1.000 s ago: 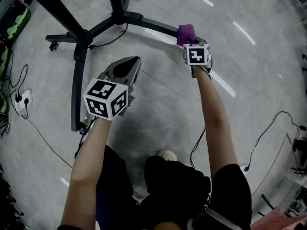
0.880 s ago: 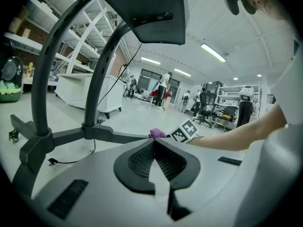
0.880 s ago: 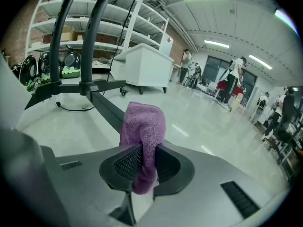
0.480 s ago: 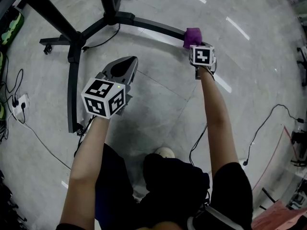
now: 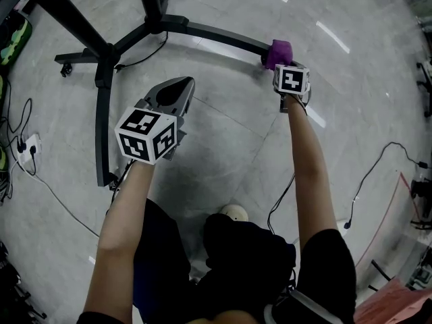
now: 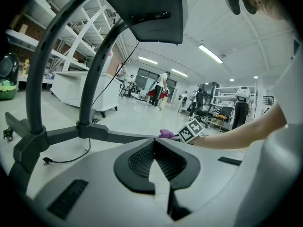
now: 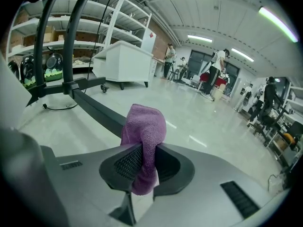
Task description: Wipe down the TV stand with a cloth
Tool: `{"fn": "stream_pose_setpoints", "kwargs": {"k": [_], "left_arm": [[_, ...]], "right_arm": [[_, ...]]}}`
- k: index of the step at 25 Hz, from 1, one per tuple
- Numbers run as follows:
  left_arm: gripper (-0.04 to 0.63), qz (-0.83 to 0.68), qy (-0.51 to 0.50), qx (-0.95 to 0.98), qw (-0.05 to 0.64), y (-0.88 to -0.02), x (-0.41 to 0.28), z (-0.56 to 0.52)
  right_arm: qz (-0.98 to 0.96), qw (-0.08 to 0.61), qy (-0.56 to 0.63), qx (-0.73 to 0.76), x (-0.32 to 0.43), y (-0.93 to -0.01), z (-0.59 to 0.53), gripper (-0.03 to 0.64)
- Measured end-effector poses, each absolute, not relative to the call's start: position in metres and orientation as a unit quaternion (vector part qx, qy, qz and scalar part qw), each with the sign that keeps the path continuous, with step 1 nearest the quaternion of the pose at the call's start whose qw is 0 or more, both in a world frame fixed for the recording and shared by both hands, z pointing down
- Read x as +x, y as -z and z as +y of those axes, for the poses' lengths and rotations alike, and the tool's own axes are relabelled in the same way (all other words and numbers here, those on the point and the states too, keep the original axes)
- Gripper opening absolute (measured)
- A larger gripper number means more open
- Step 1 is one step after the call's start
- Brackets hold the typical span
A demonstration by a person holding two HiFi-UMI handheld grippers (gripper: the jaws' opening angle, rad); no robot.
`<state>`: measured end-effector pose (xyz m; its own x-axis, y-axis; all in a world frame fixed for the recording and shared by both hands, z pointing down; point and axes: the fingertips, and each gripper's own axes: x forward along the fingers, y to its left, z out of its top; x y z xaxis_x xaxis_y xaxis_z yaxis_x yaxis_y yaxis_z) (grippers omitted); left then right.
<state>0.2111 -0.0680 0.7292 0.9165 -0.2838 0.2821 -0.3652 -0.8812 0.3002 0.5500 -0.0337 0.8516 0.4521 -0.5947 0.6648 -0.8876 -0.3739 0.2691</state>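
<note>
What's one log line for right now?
right gripper: shut on purple cloth | purple cloth: at end of TV stand leg | left gripper: shut, empty

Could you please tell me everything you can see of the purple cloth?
The purple cloth looks like soft, nubby microfibre, bunched into a folded wad. The right gripper has its jaws shut on its middle, so a rounded lump sticks out beyond them and a short tail hangs below. In the head view it sits at the outer end of the TV stand's dark curved leg, apparently pressed against it, though the contact itself is hidden.
</note>
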Motion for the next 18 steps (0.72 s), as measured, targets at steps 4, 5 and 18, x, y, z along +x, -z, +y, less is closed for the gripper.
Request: {"fn": "stream_pose_setpoints", "kwargs": {"k": [4, 5, 18], "left_arm": [[0.006, -0.167, -0.117, 0.962, 0.18, -0.731, 0.213, -0.064], [0.006, -0.164, -0.119, 0.962, 0.181, -0.731, 0.213, -0.062], [0.006, -0.17, -0.089, 0.967, 0.167, -0.691, 0.191, -0.046]], "right_arm": [[-0.481, 0.281, -0.232, 0.797, 0.538, -0.844, -0.029, 0.074], [-0.487, 0.275, -0.23, 0.796, 0.533, -0.842, -0.028, 0.074], [-0.57, 0.157, -0.226, 0.774, 0.431, -0.775, -0.018, 0.074]]}}
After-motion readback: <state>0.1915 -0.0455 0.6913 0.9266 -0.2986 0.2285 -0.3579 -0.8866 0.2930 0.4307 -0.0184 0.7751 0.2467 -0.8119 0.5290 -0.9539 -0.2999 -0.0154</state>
